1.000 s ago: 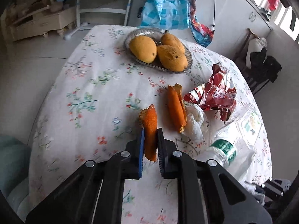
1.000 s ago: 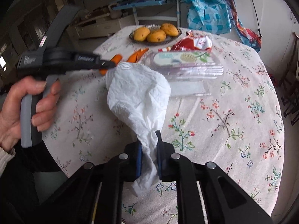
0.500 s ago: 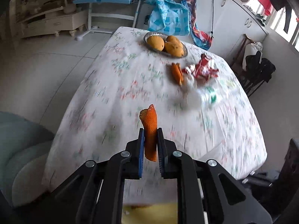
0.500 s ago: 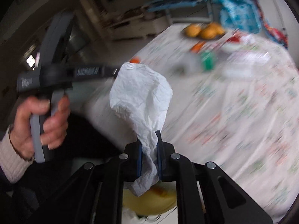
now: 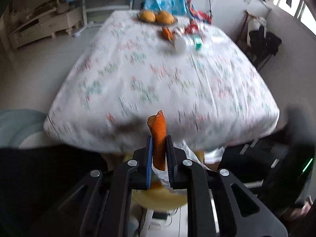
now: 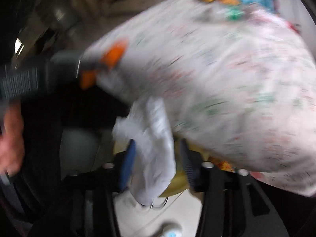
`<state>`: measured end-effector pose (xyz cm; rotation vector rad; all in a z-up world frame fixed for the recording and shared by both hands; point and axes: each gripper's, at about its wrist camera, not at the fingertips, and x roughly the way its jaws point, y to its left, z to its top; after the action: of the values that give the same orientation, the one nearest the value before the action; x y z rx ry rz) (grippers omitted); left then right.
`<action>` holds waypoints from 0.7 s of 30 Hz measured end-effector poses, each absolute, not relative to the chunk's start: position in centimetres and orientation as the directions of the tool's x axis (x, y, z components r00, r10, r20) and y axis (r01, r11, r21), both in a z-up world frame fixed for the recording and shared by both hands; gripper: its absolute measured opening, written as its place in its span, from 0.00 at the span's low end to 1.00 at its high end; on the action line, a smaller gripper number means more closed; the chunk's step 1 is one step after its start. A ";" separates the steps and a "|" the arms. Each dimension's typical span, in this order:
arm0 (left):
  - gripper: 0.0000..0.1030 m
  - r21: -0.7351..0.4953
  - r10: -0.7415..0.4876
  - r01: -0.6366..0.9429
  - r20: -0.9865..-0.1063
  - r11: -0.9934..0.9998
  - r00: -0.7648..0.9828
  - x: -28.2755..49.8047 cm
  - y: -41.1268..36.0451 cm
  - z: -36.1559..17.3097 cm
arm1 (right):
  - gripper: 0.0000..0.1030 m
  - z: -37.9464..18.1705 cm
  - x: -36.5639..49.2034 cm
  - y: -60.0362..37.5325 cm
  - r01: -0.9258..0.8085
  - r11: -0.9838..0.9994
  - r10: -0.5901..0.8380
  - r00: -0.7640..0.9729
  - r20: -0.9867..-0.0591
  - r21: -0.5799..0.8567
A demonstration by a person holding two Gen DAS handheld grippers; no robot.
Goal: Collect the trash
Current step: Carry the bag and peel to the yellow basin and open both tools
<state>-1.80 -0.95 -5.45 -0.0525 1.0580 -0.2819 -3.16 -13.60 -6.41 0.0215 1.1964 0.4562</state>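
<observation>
My left gripper (image 5: pixel 159 144) is shut on a strip of orange peel (image 5: pixel 158 130), held past the table's near edge above a yellow bin (image 5: pixel 158 197). In the blurred right wrist view, my right gripper (image 6: pixel 158 154) has its jaws opening. A crumpled white tissue (image 6: pixel 150 148) hangs loose between the parted pads, over the same yellow bin (image 6: pixel 177 179). The peel (image 6: pixel 113 53) shows again at upper left, beside a hand (image 6: pixel 9 138). On the far part of the table lie another peel (image 5: pixel 167 33), a red wrapper (image 5: pixel 194 27) and a plastic bottle (image 5: pixel 187 42).
The round table with a flowered cloth (image 5: pixel 158 79) fills the middle, and a bowl of mangoes (image 5: pixel 156 17) stands at its far side. A dark chair (image 5: pixel 262 41) stands to the right and a cream cabinet (image 5: pixel 43 25) at the far left. White items lie on the floor below the bin.
Both grippers have drawn back from the tabletop to beyond its near edge, over the yellow bin. The right jaws have parted and the tissue has slipped lower. The left still pinches the peel.
</observation>
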 end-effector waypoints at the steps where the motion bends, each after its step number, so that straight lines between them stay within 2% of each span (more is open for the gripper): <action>1: 0.13 -0.169 -0.251 0.220 -0.865 0.961 0.434 -2.1 -1.4 -6.0 | 0.58 -5.8 -3.1 -14.4 -0.296 0.923 0.342 0.330 -0.880 0.247; 4: 0.13 -0.142 -0.236 0.264 -0.898 0.954 0.370 -2.3 -2.7 -7.5 | 0.69 -3.9 -3.1 -17.5 -0.153 0.951 0.308 0.476 -0.823 0.268; 6: 0.15 -0.118 -0.214 0.270 -0.908 0.955 0.361 -2.4 -3.0 -8.0 | 0.70 -3.3 -3.3 -18.9 -0.097 0.949 0.304 0.525 -0.795 0.299; 7: 0.20 -0.112 -0.210 0.271 -0.906 0.956 0.367 -2.4 -3.1 -8.1 | 0.70 -3.2 -3.3 -19.1 -0.081 0.949 0.300 0.539 -0.787 0.306; 10: 0.46 -0.107 -0.211 0.259 -0.884 0.960 0.417 -2.4 -2.9 -7.3 | 0.70 -3.5 -3.4 -19.2 -0.083 0.951 0.292 0.551 -0.782 0.297; 11: 0.51 -0.108 -0.214 0.254 -0.874 0.961 0.436 -2.5 -2.7 -7.0 | 0.70 -3.6 -3.7 -19.4 -0.088 0.952 0.293 0.552 -0.781 0.295; 21: 0.68 -0.156 -0.230 0.176 -0.790 0.972 0.569 -2.1 -1.0 -4.3 | 0.74 -3.7 -3.9 -18.7 -0.114 0.957 0.283 0.568 -0.773 0.266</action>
<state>-2.13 -0.98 -4.30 -0.0620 0.9359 -0.2383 -3.93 -18.72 -3.67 0.1941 0.9397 0.2349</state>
